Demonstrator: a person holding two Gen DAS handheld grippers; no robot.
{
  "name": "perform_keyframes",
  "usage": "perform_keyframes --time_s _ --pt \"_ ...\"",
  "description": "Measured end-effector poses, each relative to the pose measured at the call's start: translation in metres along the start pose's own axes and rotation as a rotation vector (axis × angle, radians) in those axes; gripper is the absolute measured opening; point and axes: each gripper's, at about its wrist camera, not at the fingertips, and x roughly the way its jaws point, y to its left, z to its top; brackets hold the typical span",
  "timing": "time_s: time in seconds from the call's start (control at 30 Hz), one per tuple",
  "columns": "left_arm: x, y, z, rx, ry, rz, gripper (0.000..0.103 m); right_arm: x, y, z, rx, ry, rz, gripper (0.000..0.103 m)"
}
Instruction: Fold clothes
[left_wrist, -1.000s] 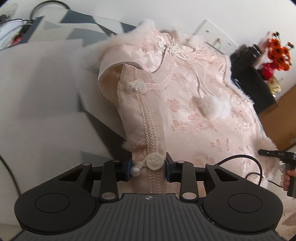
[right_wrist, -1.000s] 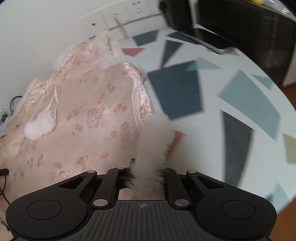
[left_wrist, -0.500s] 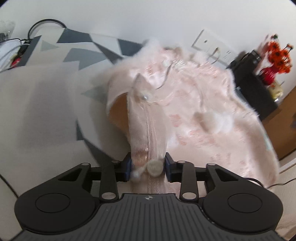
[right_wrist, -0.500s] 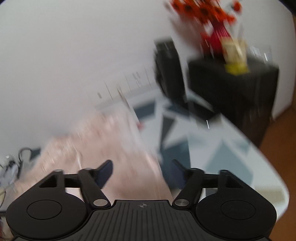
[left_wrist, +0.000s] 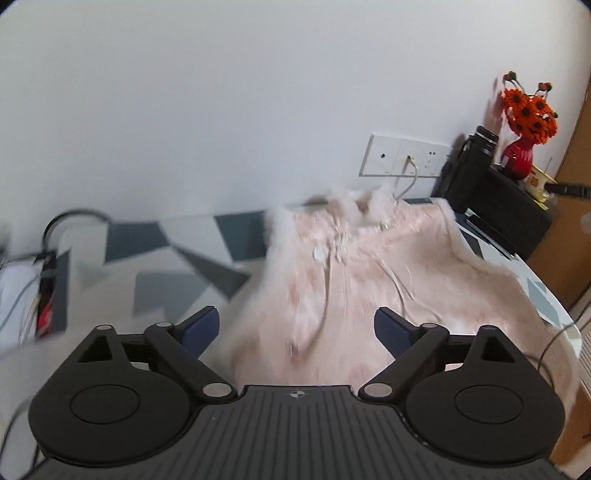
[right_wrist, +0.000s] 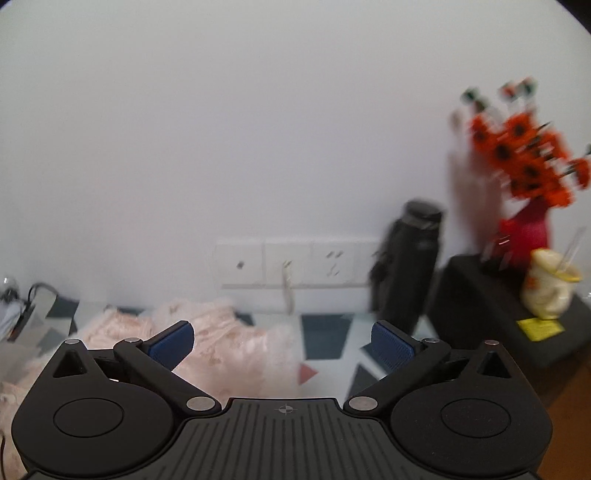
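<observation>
Both grippers have been lifted off the pink dress (left_wrist: 354, 280); left gripper (left_wrist: 295, 330) and right gripper (right_wrist: 282, 341) jaws are opening, empty. Released fabric ahead may be left unfolded.

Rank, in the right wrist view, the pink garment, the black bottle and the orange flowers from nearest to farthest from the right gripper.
1. Pink garment: lying on the table just below and beyond the right gripper, toward its left finger.
2. Black bottle: standing by the wall, right of centre.
3. Orange flowers: far right, raised on the black box.
</observation>
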Motion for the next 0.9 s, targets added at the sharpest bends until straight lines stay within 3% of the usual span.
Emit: perform_keyframes --time_s 0.23,0.33,0.47,0.53,0.7,0.83,0.9 --pt "0.116 -0.006 0.053 0.089 0.104 -0.054 0.096 0.118 -0.004 -0.019 -0.02 0.107 0.089 0.102" --pt "0.161 -0.007 0.064 0.21 0.169 -0.076 0.096 0.171 -0.004 -0.028 -0.118 0.149 0.116 0.102" --pt "0.202 0.009 0.072 0.238 0.211 -0.111 0.096 0.23 -0.018 -0.036 -0.141 0.205 0.176 0.101" --pt "0.219 0.016 0.076 0.227 0.229 -0.141 0.096 0.253 -0.028 -0.039 -0.12 0.223 0.217 0.095" --pt "0.251 0.021 0.079 0.216 0.253 -0.183 0.097 0.29 -0.034 -0.044 -0.152 0.306 0.315 0.052" --pt "0.268 0.021 0.082 0.189 0.223 -0.188 0.098 0.302 -0.035 -0.043 -0.161 0.301 0.364 0.032" --pt "0.273 0.021 0.084 0.172 0.202 -0.193 0.099 0.307 -0.037 -0.041 -0.141 0.3 0.375 0.03"
